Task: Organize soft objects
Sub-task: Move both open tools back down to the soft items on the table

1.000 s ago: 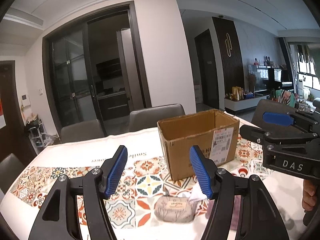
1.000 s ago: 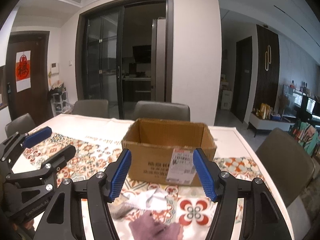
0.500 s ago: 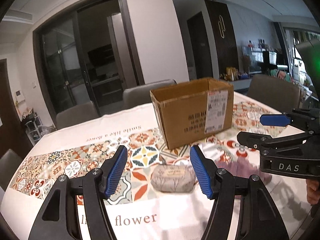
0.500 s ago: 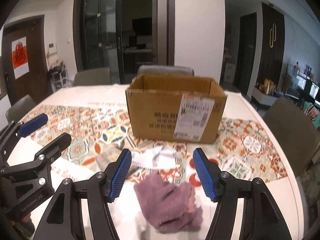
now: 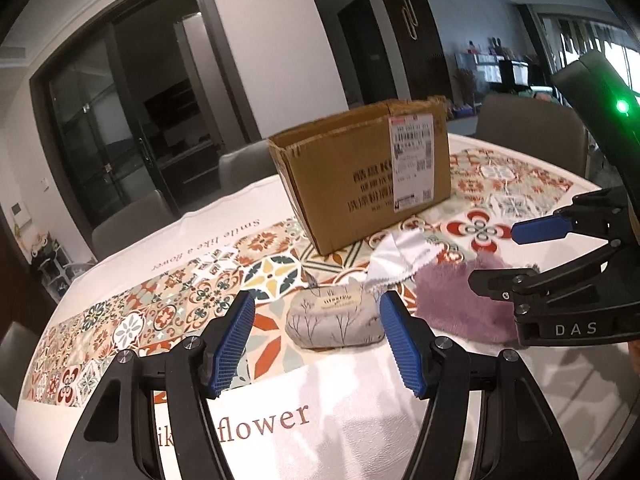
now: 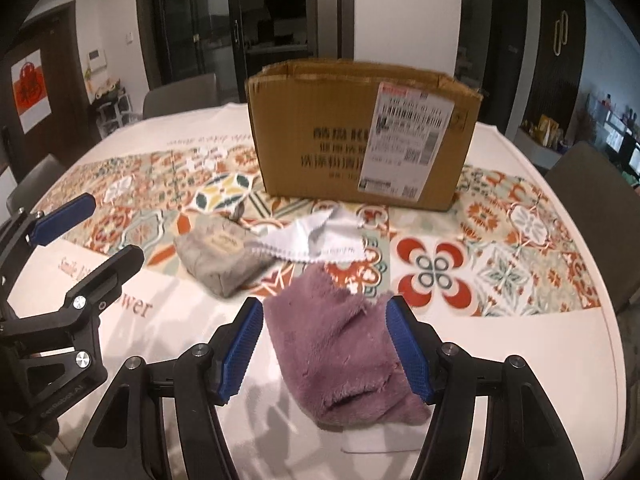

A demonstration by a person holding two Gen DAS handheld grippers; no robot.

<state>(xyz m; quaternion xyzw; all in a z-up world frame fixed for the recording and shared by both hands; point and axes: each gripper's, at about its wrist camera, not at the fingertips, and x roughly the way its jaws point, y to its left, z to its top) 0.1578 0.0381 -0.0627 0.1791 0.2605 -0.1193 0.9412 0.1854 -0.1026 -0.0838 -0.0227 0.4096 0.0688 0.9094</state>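
A grey fabric pouch [image 5: 335,318] with a tree print lies on the table between the fingers of my open left gripper [image 5: 316,344]; it also shows in the right wrist view [image 6: 218,252]. A purple fluffy towel [image 6: 344,348] lies between the fingers of my open right gripper [image 6: 326,354], and shows in the left wrist view [image 5: 460,300]. A white cloth [image 6: 316,240] lies in front of the open cardboard box [image 6: 360,136], also in the left wrist view, cloth [image 5: 396,258] and box [image 5: 360,176].
The round table [image 6: 520,380] has a patterned tiled runner [image 6: 500,248]. Grey chairs [image 6: 182,94] stand around it. In the right wrist view the left gripper [image 6: 60,264] sits at the left edge.
Both grippers have dropped lower and tilted down toward the table. The pouch now sits between the left fingers and the purple towel between the right fingers.
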